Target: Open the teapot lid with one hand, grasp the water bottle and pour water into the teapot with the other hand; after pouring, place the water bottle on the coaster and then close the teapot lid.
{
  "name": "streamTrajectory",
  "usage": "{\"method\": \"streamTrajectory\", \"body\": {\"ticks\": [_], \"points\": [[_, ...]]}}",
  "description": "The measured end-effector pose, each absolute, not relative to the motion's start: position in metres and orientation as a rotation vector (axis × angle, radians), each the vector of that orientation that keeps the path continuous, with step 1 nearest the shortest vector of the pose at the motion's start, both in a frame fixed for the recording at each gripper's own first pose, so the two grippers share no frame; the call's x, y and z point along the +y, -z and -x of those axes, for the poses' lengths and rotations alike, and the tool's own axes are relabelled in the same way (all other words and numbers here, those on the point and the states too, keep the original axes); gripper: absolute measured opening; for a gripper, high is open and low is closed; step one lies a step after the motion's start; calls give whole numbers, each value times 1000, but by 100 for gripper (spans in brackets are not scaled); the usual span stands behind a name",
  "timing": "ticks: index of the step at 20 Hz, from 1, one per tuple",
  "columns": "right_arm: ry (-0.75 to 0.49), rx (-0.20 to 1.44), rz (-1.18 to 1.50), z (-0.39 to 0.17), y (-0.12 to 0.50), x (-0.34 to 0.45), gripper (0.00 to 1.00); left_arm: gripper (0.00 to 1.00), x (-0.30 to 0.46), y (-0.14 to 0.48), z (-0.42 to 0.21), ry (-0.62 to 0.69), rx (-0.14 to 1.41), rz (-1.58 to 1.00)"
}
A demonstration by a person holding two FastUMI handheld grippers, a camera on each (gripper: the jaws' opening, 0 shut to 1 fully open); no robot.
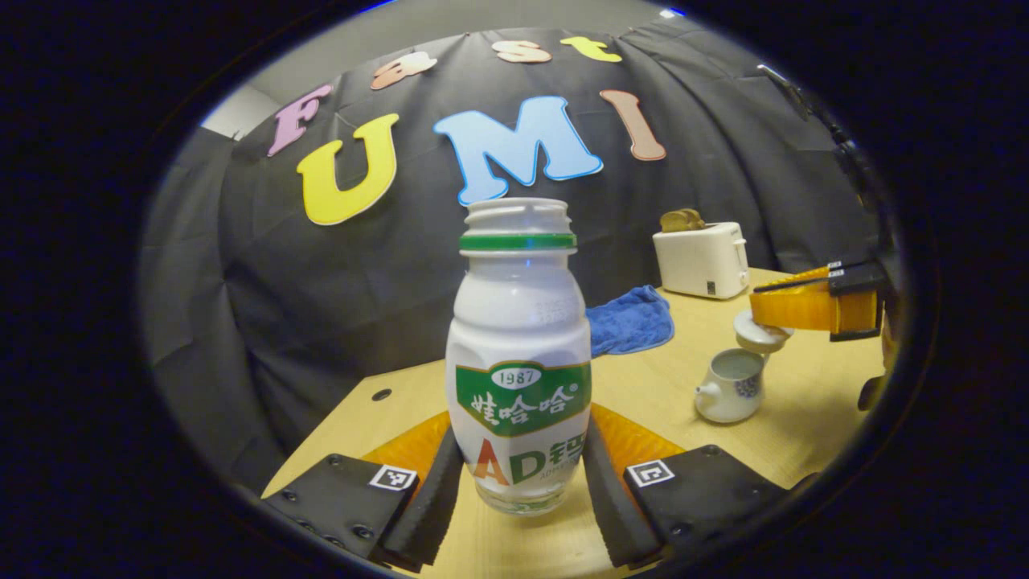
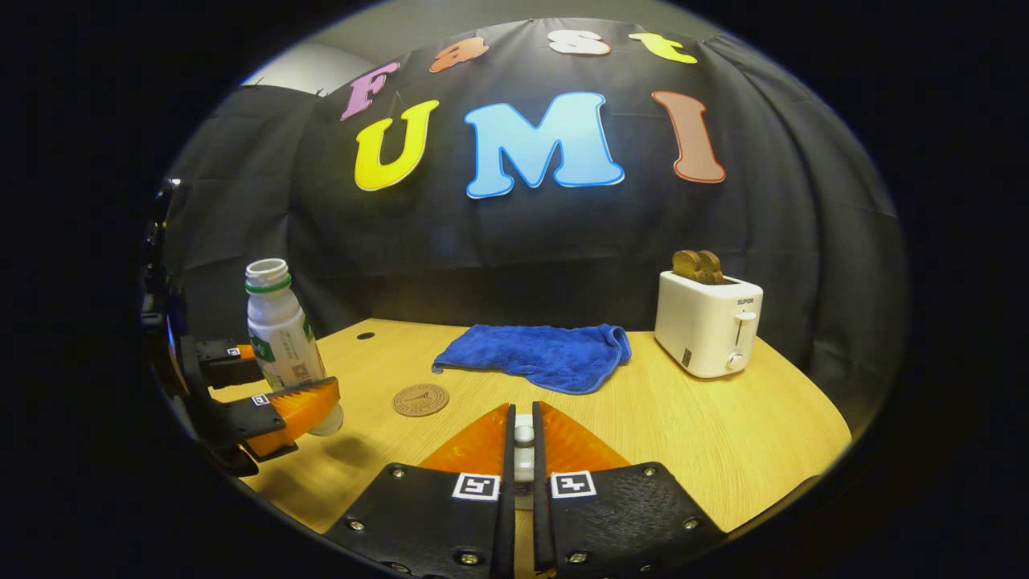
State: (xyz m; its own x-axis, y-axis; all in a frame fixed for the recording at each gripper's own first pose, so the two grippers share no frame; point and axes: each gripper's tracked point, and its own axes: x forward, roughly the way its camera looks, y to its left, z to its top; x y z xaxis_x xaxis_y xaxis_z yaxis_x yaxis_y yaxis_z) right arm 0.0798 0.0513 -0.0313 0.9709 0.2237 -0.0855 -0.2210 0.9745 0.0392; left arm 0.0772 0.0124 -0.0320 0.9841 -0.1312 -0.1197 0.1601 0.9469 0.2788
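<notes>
Left gripper view: the left gripper (image 1: 521,482) is clamping the uncapped water bottle (image 1: 519,354) upright, above the table (image 1: 651,386). At three o'clock, the right gripper (image 1: 792,310) is holding the lid (image 1: 760,332) just above the open teapot (image 1: 730,386). A blue cloth (image 1: 631,320) and toaster (image 1: 701,259) are sitting toward two o'clock.

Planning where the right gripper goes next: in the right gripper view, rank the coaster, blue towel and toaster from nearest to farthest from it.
From the right gripper, shut on the teapot lid:
1. Coaster, just ahead, to the left.
2. Blue towel, behind the coaster, about centre.
3. Toaster, far right, by the wall.
</notes>
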Motion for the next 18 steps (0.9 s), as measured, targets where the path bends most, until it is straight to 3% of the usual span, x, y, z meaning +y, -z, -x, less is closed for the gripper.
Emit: {"method": "streamTrajectory", "body": {"ticks": [5, 6, 7, 18], "points": [[-220, 114, -24, -95, 44, 56, 9, 87, 14, 29, -81, 158, 88, -257], [-217, 117, -26, -96, 46, 55, 9, 74, 14, 31, -81, 158, 90, -253], [-217, 121, -29, -98, 48, 55, 9, 87, 12, 31, -81, 162, 90, -246], [-230, 159, -59, -109, 71, 54, 9, 86, 11, 40, -89, 169, 113, -196]]}}
